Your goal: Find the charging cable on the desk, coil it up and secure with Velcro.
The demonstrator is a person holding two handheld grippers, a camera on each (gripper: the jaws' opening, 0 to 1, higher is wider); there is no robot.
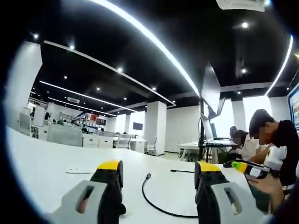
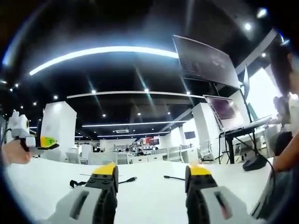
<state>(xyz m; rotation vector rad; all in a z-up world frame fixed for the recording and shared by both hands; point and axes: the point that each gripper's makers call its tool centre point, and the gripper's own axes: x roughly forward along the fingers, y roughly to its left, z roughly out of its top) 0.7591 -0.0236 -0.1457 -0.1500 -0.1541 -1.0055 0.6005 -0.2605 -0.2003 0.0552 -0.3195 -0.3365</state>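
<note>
Cable ahead of left gripper, not yet gripped.
I see the charging cable curving between my left gripper's spread jaws, plug end probably pointing away; right gripper, also spread, sits farther off.

No lettering, label or number can be read anywhere — distant signs are too blurred.

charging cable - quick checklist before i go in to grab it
1. Charging cable found on the desk: ok.
2. Plug end free, nothing on it: ok.
3. Left gripper jaws apart, cable lying between them: ok.
4. Right gripper jaws apart and empty: ok.
5. Cable's full length traced: cannot tell, it runs behind the jaws.
6. Velcro located: cannot tell.
</note>
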